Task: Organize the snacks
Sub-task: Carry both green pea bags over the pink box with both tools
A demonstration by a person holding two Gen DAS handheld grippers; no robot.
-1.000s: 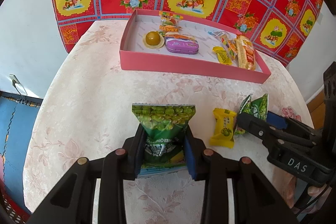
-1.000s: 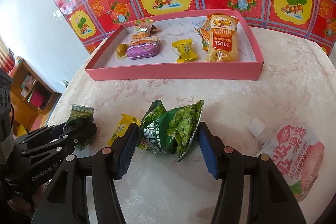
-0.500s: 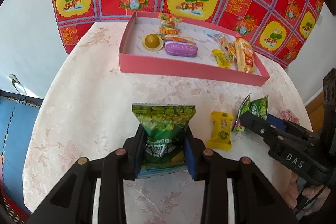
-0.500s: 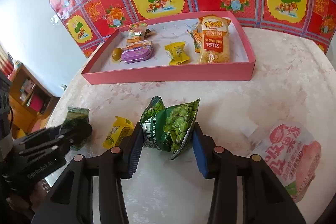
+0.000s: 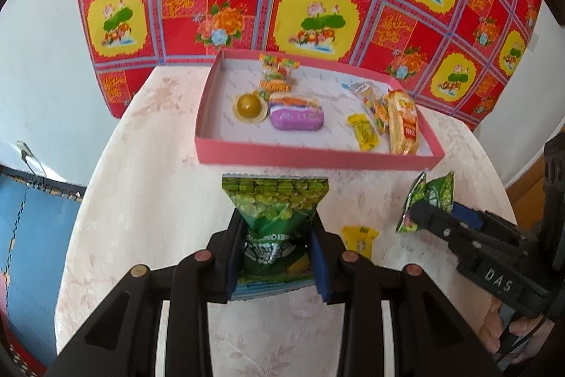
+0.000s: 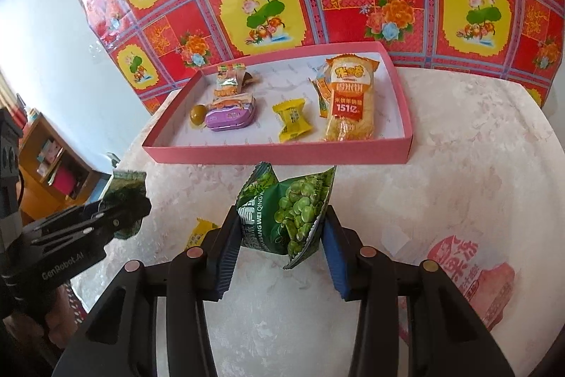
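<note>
Left wrist view: our left gripper (image 5: 276, 248) is closed narrowly on a green pea packet (image 5: 273, 218), both blue pads pressed against its lower half, the packet standing upright between them above the pale tablecloth (image 5: 141, 200). Just beyond it lies the pink tray (image 5: 317, 159), holding a round yellow-green sweet (image 5: 248, 106), a purple tin (image 5: 296, 118), a small yellow packet (image 5: 363, 132) and a long orange-labelled rice cracker pack (image 5: 404, 126). A second small yellow candy packet (image 5: 359, 237) lies on the cloth just right of our left fingers. At the right edge, our right gripper (image 5: 441, 218) holds another green packet (image 5: 429, 200).

Right wrist view: our right gripper (image 6: 280, 237) grips the second pea packet (image 6: 289, 214), tilted, with both pads touching its sides; the jaws are partly closed to the packet's width. It sits in front of the tray's near wall (image 6: 282, 156), outside the tray. A pink-printed bag (image 6: 473, 274) lies on the cloth at the right. Our left gripper (image 6: 116, 211) appears at the left edge with its packet.
</note>
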